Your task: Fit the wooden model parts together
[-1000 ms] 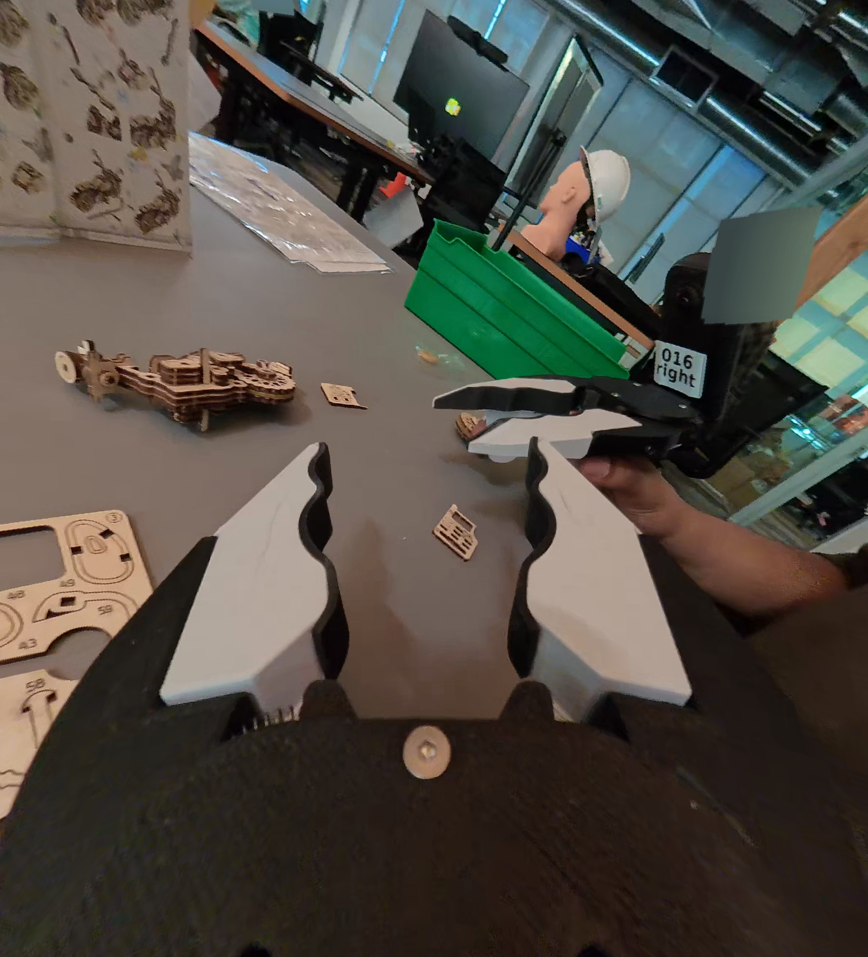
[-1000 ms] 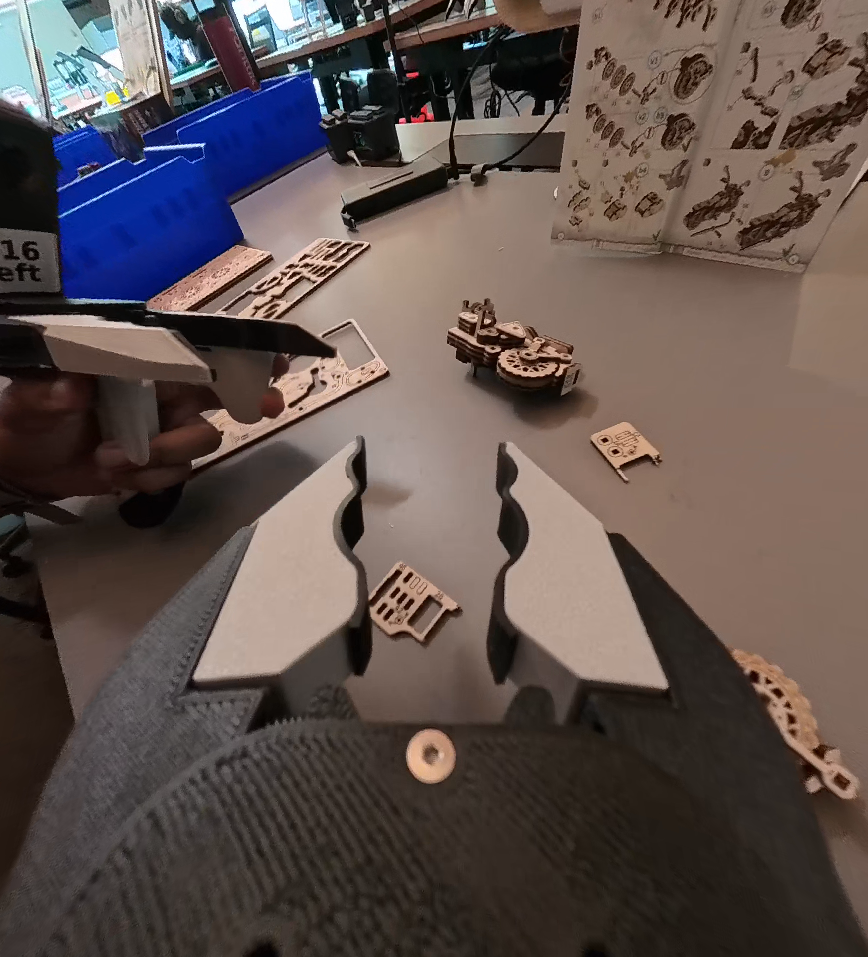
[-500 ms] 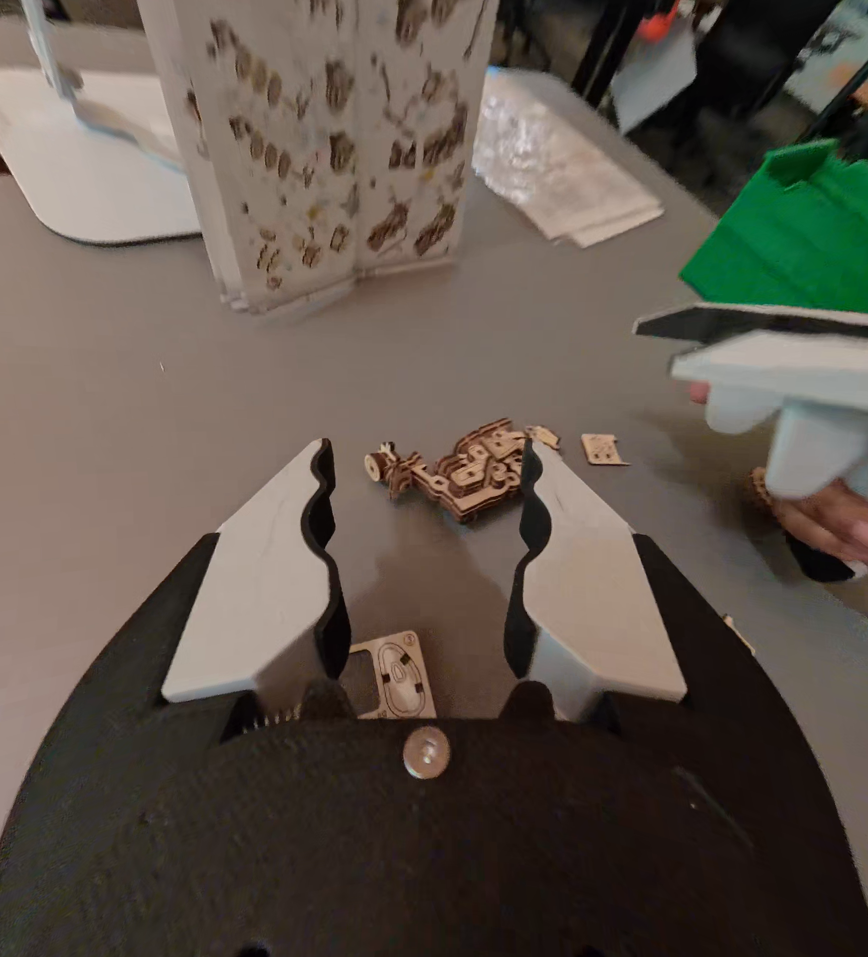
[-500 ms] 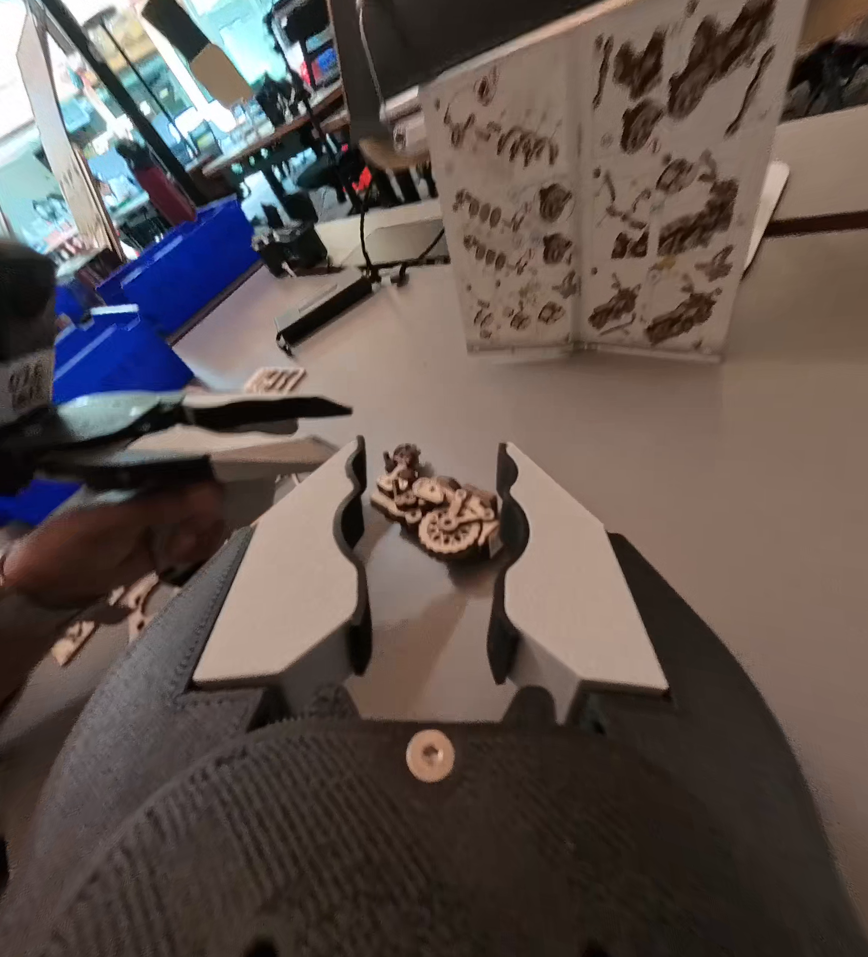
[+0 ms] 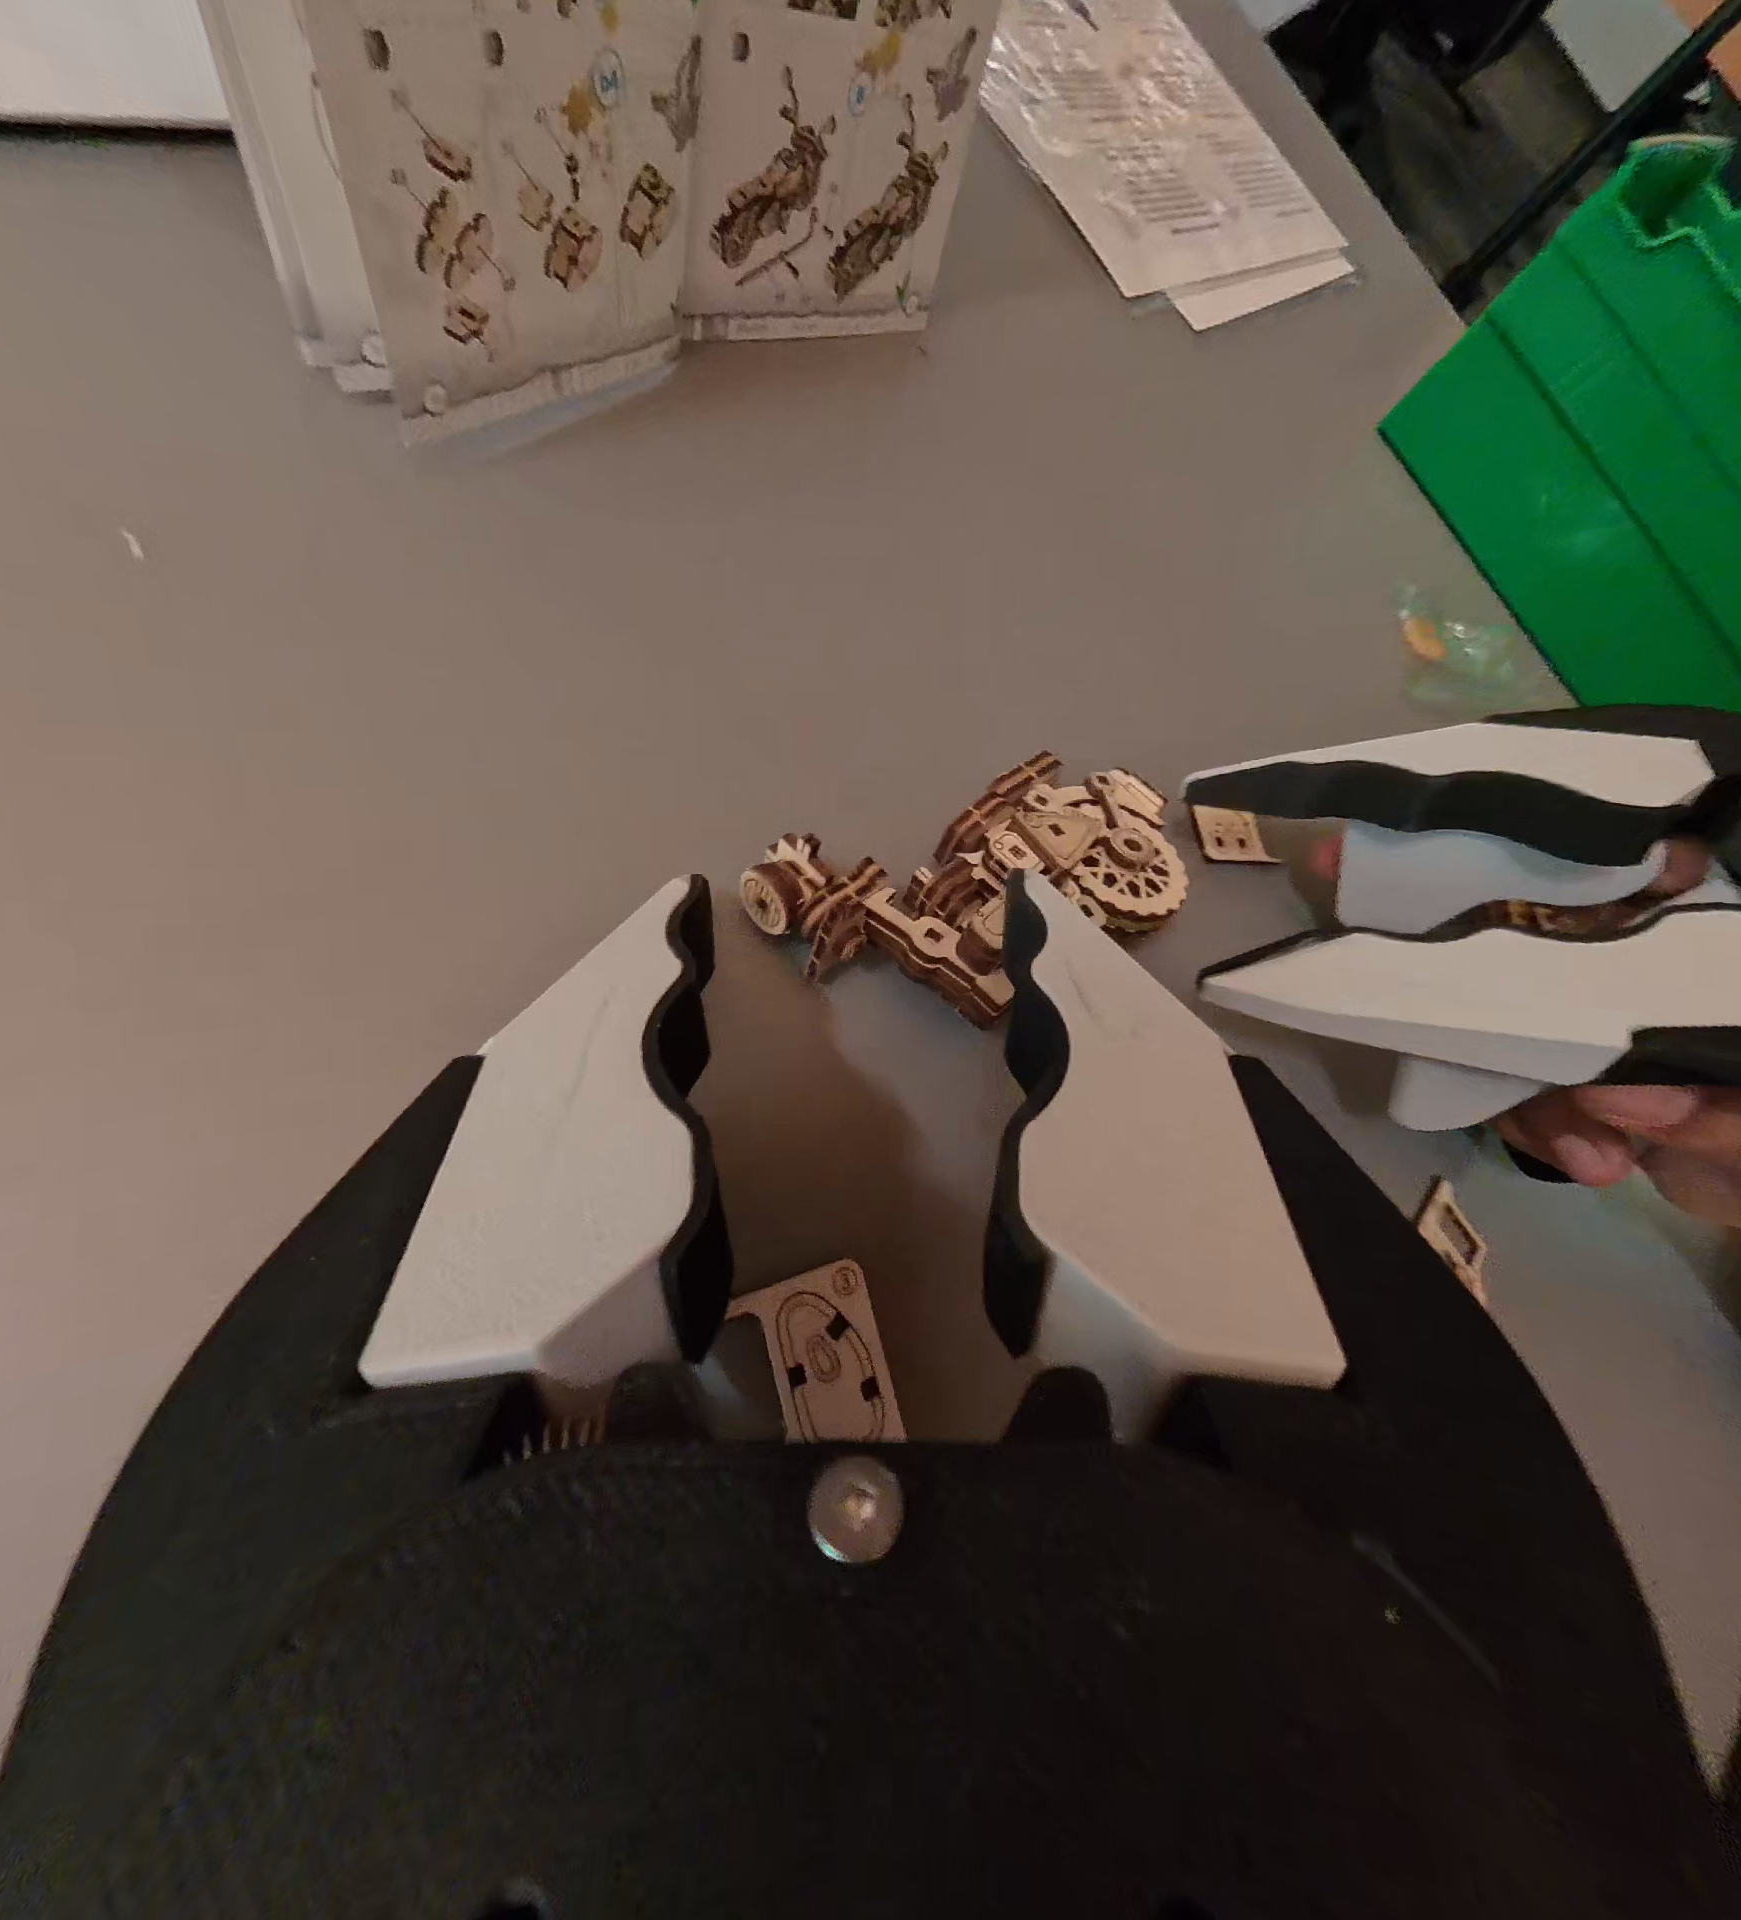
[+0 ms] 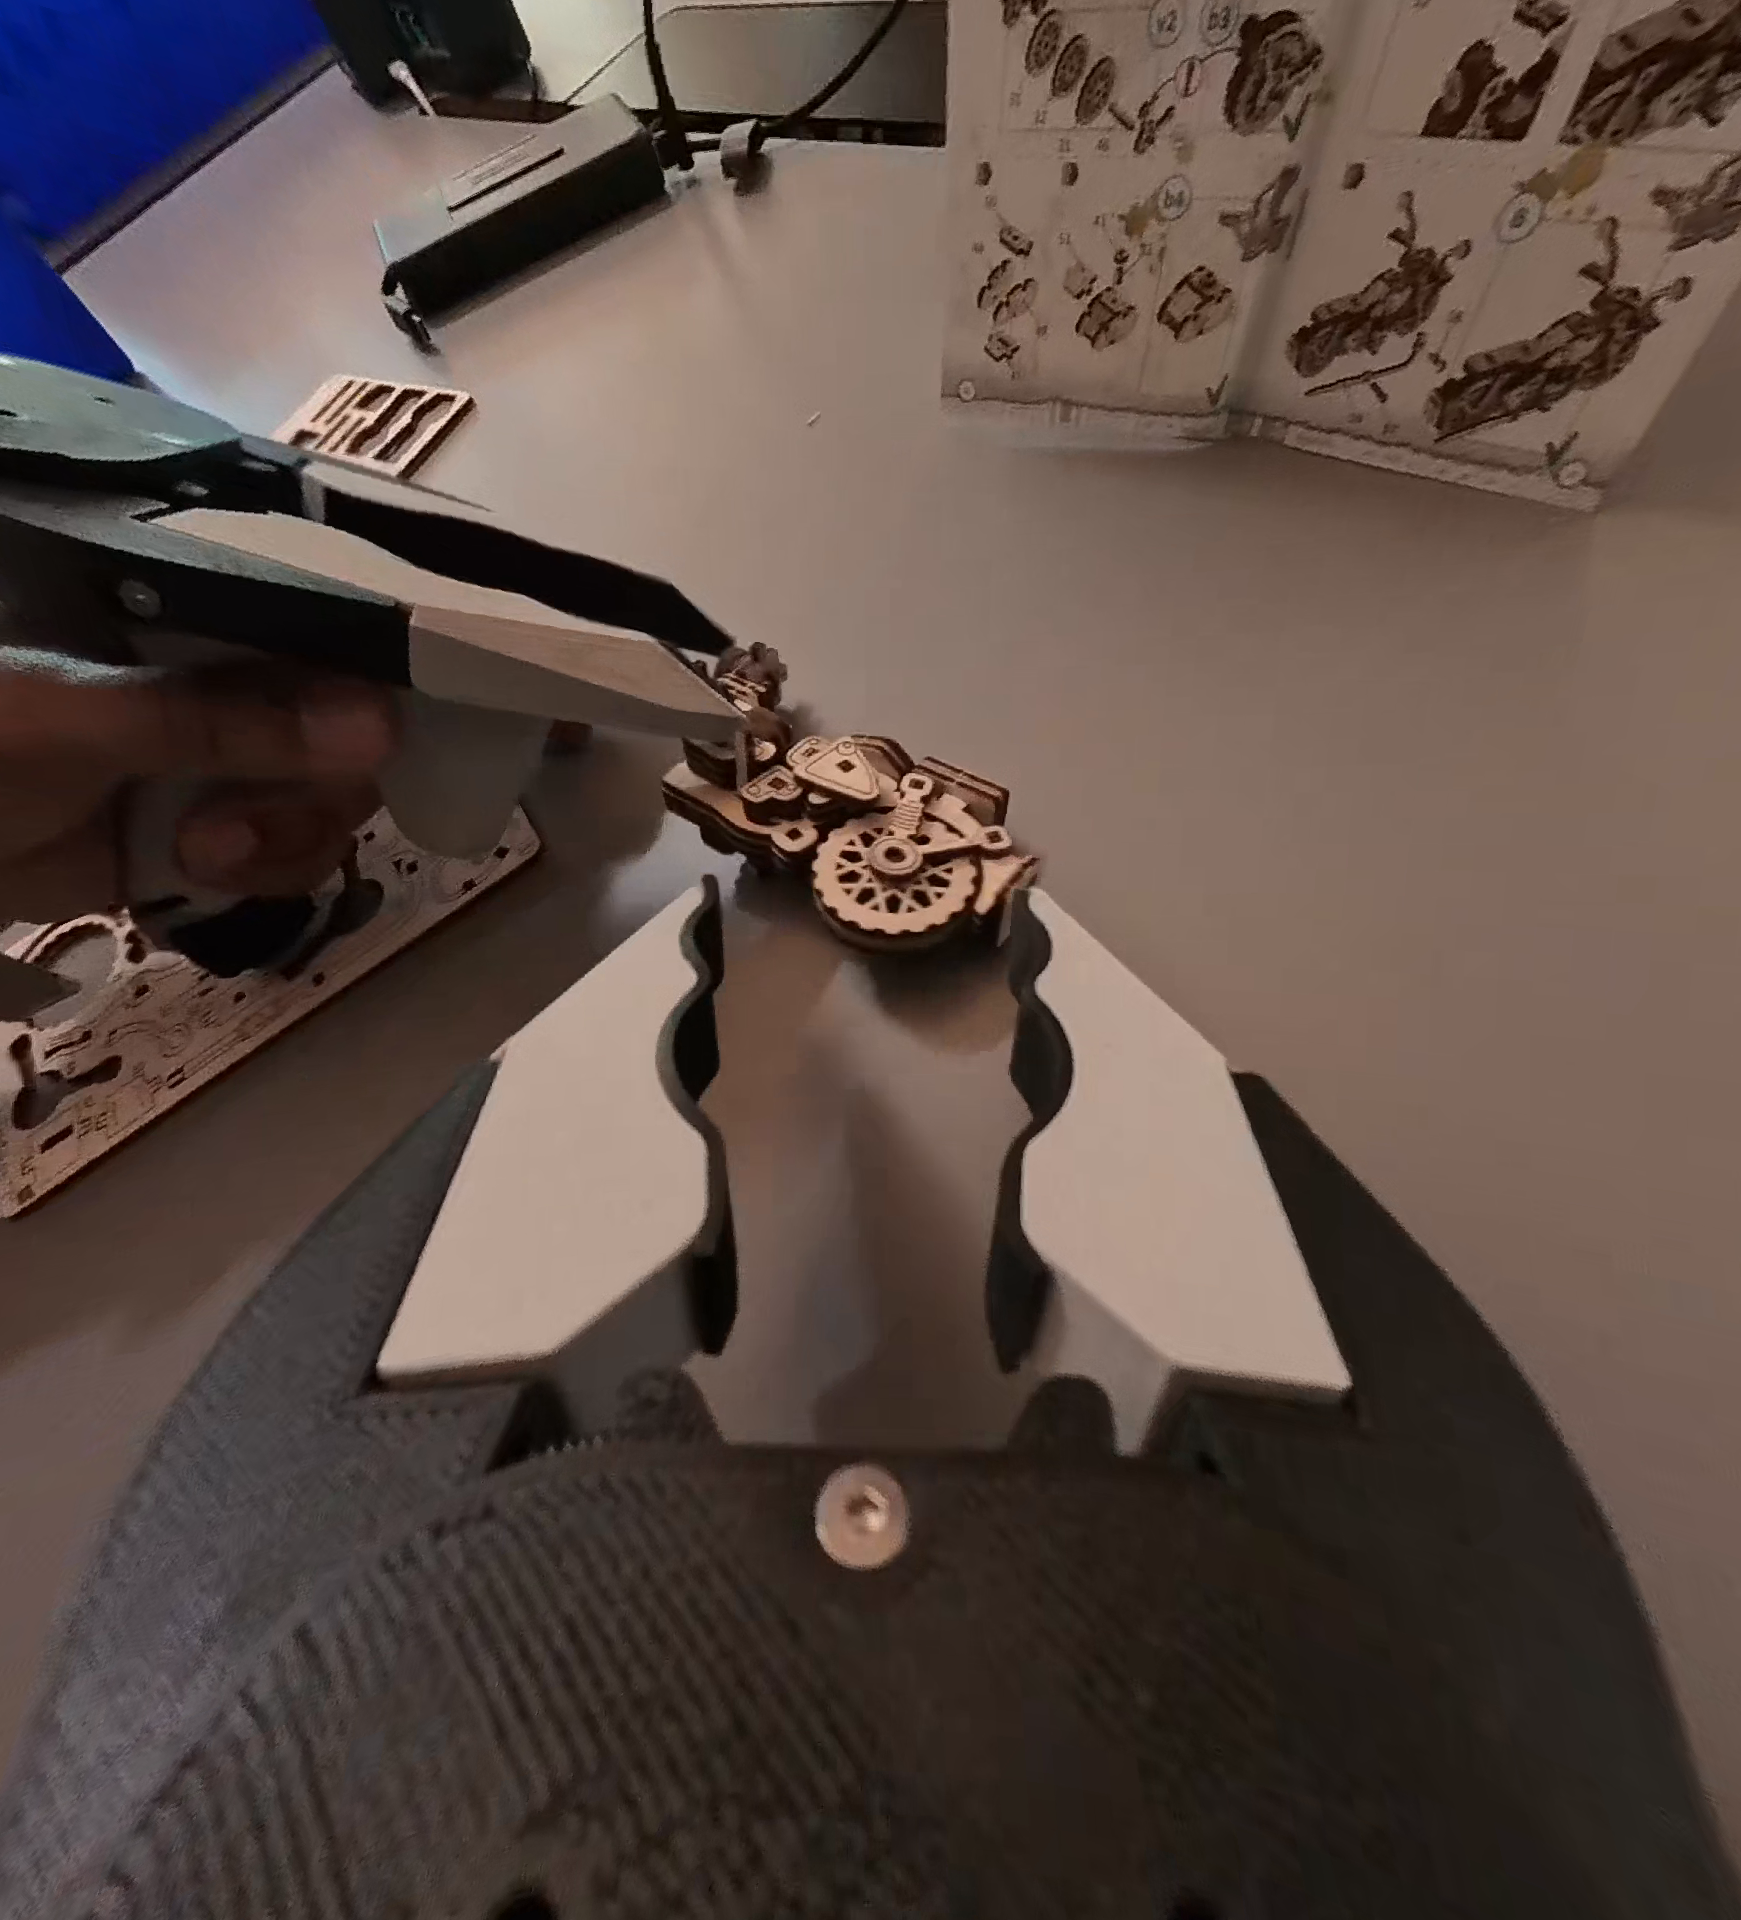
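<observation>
A part-built wooden motorcycle model (image 5: 970,894) lies on its side on the grey table (image 5: 430,727). It also shows in the right wrist view (image 6: 866,842). My left gripper (image 5: 855,914) is open and empty, its tips just short of the model's middle. In the right wrist view the left gripper (image 6: 731,686) reaches in from the left to the model's front end. My right gripper (image 6: 866,914) is open and empty, its tips at the model's spoked wheel (image 6: 892,868). In the left wrist view the right gripper (image 5: 1198,883) comes in from the right.
A folded instruction sheet (image 5: 637,197) stands behind the model. Small loose wooden pieces (image 5: 1230,836) lie to its right, and another piece (image 5: 1453,1242) lies nearer. Wooden part sheets (image 6: 222,997) lie at left. A green bin (image 5: 1655,416), a blue bin (image 6: 66,125) and a black box (image 6: 533,197) border the table.
Both grippers have swung from the near table toward the motorcycle model and closed in on it from either side. Both stay open and empty.
</observation>
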A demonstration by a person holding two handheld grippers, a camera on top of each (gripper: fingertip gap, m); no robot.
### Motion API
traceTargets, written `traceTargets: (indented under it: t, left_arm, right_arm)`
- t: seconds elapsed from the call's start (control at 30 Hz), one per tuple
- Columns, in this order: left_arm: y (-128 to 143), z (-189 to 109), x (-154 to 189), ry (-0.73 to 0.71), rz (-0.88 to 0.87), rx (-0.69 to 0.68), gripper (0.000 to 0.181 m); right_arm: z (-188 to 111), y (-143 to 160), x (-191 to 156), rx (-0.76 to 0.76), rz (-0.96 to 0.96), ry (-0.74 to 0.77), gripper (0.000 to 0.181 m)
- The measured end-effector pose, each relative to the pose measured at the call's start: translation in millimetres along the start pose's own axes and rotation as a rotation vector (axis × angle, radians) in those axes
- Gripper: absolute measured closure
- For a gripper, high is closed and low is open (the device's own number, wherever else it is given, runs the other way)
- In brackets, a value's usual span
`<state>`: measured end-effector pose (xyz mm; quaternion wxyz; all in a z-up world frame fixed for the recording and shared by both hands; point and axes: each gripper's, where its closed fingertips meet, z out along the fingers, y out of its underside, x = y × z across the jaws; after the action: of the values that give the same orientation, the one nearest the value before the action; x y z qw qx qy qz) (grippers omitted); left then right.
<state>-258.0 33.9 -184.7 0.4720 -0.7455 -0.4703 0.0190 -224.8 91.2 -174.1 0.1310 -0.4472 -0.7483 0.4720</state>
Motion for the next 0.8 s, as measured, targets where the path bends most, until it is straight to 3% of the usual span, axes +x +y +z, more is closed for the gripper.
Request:
traceTargets:
  t: [0.27, 0.43, 0.8]
  left_arm:
    - [8, -9, 12, 0.128, -0.057, -0.016, 0.135]
    - [0, -17, 24, 0.243, -0.126, 0.033, 0.138]
    - [-8, -28, 36, 0.424, -0.226, 0.082, 0.153]
  right_arm:
    - [1, 15, -6, -0.059, 0.031, -0.053, 0.124]
    - [0, 20, 1, -0.087, 0.040, -0.034, 0.125]
    - [-1, 29, 4, -0.141, -0.031, -0.006, 0.139]
